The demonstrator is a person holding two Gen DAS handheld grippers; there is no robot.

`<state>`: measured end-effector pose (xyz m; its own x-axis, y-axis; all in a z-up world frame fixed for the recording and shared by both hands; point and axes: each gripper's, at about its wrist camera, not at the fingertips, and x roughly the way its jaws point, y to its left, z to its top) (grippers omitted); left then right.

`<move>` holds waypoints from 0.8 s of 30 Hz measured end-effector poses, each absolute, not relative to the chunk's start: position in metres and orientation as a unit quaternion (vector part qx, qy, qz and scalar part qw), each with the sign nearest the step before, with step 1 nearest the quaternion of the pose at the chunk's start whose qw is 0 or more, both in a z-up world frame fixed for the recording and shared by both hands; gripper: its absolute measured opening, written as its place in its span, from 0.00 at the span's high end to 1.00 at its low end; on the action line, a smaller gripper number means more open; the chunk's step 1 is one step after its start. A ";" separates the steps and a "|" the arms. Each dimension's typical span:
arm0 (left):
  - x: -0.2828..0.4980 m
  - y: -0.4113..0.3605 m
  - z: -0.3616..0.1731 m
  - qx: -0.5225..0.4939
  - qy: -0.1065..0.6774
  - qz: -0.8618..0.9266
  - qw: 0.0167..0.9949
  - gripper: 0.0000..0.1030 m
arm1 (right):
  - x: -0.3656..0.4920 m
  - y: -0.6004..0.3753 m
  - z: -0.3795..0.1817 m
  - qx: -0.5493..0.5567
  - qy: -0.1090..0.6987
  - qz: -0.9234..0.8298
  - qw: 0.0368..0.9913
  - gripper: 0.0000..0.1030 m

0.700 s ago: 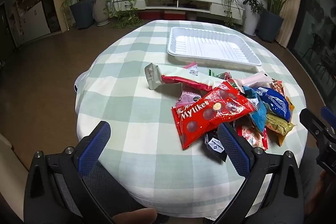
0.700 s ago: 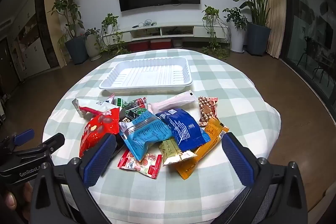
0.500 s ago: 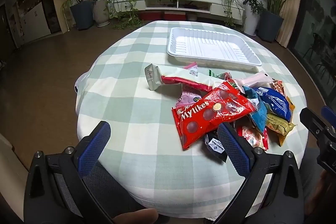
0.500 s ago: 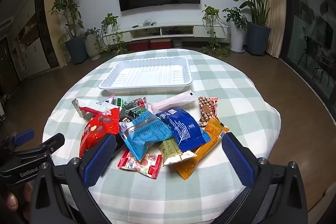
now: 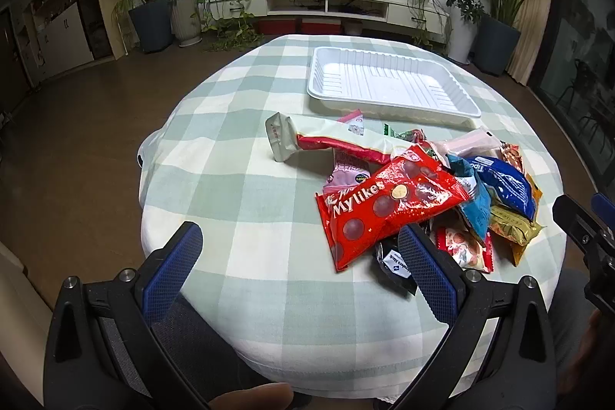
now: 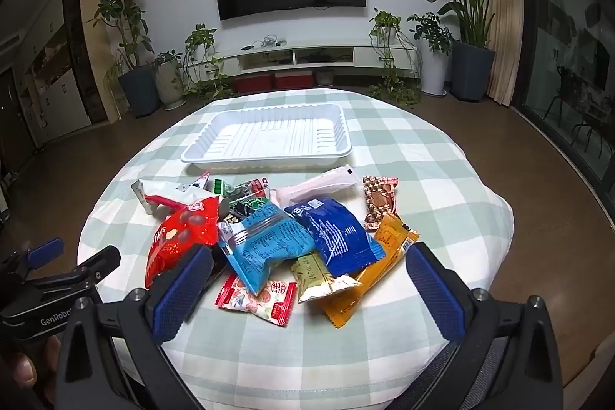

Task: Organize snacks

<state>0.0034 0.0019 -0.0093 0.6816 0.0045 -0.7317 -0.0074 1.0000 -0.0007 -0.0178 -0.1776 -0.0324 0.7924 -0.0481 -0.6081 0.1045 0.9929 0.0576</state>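
Fingers spread as wide as they go on both tools, nothing between them: left gripper low centre of its frame, over bare checked cloth, right gripper low centre of its frame, just short of the snack pile. Pile sits mid-frame, heaped and overlapping, on the round table; white tray empty, behind the pile toward upper centre, a few packet ends near its front rim. Risks, as a judgement: packets are slick film and stacked, so closing on the red Mylikes bag or the dark blue packet may drag neighbours along or pinch two at once. The bottom ones, like the small red-white packet, lie flat on soft cloth, so the pads may skid over or bunch the cloth. Orange packet sits toward the near edge; a nudge could push it off. The two tools are close together, so both reaching into the pile may collide.
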 end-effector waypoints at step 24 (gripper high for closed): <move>0.002 0.004 -0.013 -0.001 0.403 0.003 0.915 0.00 | -0.016 -0.181 -0.039 0.047 0.329 -0.043 0.942 0.00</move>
